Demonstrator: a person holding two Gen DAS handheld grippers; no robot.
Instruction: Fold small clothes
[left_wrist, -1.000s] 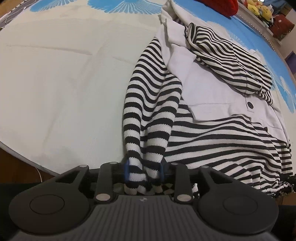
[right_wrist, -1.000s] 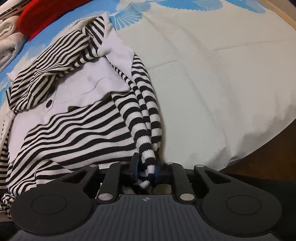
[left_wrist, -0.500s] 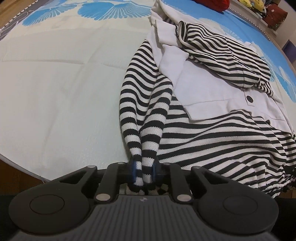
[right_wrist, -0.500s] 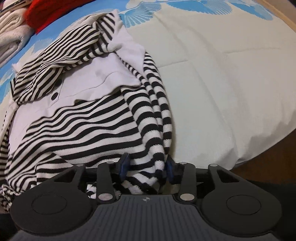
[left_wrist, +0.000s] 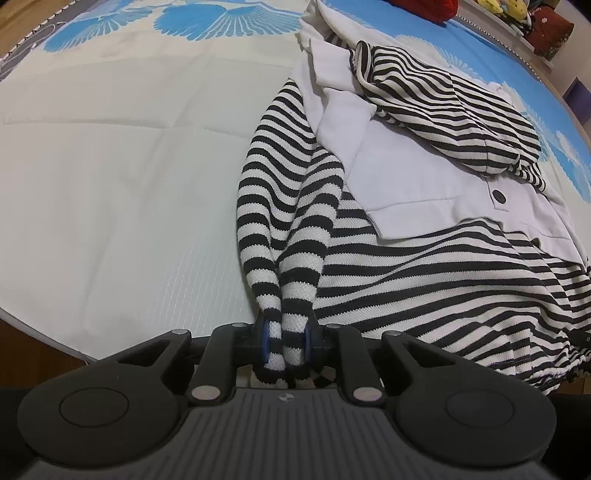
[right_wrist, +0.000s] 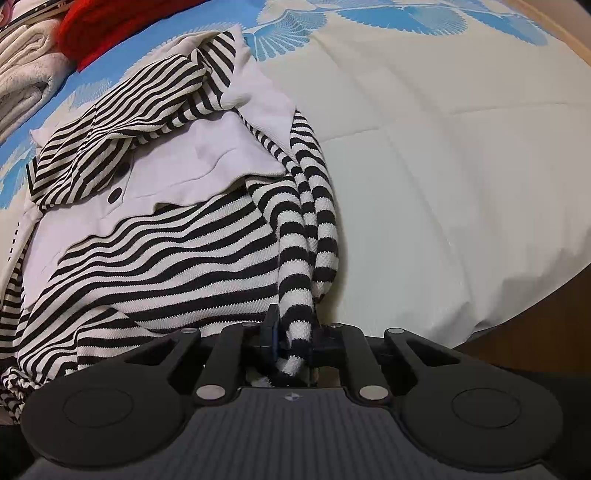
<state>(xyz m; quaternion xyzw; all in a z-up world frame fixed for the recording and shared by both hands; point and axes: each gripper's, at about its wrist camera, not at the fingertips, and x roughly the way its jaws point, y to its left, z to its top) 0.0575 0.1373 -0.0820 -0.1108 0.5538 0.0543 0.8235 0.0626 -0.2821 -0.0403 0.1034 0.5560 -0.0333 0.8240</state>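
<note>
While both grippers grip cloth, one striped top (left_wrist: 424, 280) lies spread on the bed (left_wrist: 110, 184), near its front edge. Left gripper (left_wrist: 286, 341): jaws narrow, clamped on a bunched striped sleeve (left_wrist: 284, 229) at the top's left side. Right gripper (right_wrist: 293, 341): jaws just closed in, pinching the other striped sleeve (right_wrist: 314, 221) at the top's right side. White front panel (left_wrist: 413, 177) with dark button (left_wrist: 498, 195) sits on the top's upper half. Red cloth (right_wrist: 110, 26) and folded white towels (right_wrist: 26, 85) lie beyond, at the bed's far side. No containers in view.
</note>
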